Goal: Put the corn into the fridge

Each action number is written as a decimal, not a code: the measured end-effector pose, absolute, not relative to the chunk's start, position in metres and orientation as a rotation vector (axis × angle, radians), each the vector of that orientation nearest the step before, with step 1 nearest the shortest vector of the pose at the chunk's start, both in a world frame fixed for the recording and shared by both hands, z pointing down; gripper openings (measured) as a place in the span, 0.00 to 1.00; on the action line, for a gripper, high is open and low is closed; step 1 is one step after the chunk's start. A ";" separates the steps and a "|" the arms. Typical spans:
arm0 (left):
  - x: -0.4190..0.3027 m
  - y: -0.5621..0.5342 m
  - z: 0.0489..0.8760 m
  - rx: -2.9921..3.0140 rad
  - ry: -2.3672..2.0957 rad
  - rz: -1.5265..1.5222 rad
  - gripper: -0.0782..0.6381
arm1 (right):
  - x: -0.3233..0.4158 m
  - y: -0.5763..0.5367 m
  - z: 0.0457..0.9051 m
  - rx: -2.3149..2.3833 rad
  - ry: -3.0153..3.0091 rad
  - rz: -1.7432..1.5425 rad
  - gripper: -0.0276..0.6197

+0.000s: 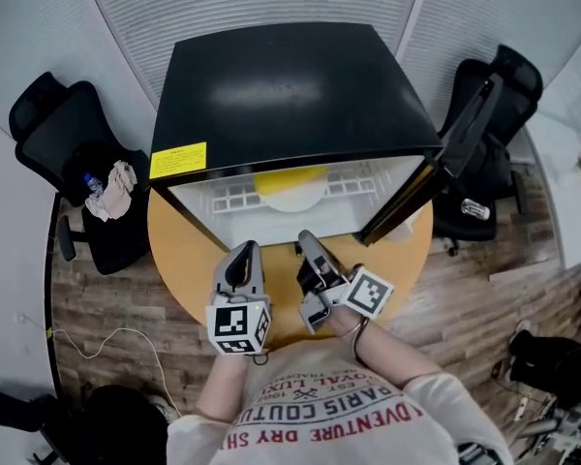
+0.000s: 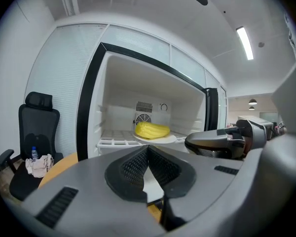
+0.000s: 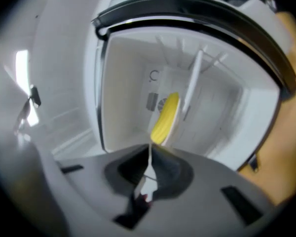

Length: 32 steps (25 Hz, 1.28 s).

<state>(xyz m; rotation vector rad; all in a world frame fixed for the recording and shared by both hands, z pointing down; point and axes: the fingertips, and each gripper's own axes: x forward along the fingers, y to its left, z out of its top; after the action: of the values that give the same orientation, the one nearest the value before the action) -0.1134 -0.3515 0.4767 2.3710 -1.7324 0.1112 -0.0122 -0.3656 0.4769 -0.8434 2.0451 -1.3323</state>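
- The corn (image 2: 152, 130) lies on a plate (image 2: 157, 138) on the fridge (image 1: 281, 85) shelf, straight ahead of both grippers, its long axis across the opening.
- The left gripper (image 1: 242, 256) and right gripper (image 1: 308, 246) are over the bench (image 1: 179, 250), fingers pressed together and empty.
- The door (image 1: 436, 172) is open at right, and the right gripper is nearer, probably best placed to shut it.

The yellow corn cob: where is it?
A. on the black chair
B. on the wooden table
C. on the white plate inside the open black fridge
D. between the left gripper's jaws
C: the yellow corn cob lies on the white plate inside the open black fridge.
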 end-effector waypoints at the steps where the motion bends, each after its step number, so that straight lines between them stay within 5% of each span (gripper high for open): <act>1: -0.111 -0.349 0.476 2.376 -1.727 0.108 0.15 | -0.011 -0.362 0.473 -0.882 2.137 -1.254 0.10; 15: -0.104 -0.329 0.472 2.418 -1.708 0.136 0.15 | 0.007 -0.336 0.436 -1.295 2.827 -0.121 0.10; 32: -0.088 -0.333 0.457 2.542 -1.687 0.162 0.15 | 0.002 -0.331 0.446 -1.302 2.907 -0.087 0.09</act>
<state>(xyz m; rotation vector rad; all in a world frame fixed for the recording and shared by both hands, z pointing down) -0.0883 -0.3331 0.4567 2.5420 -1.6873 0.1623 0.0016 -0.3312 0.4465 -1.3022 2.9067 -0.0874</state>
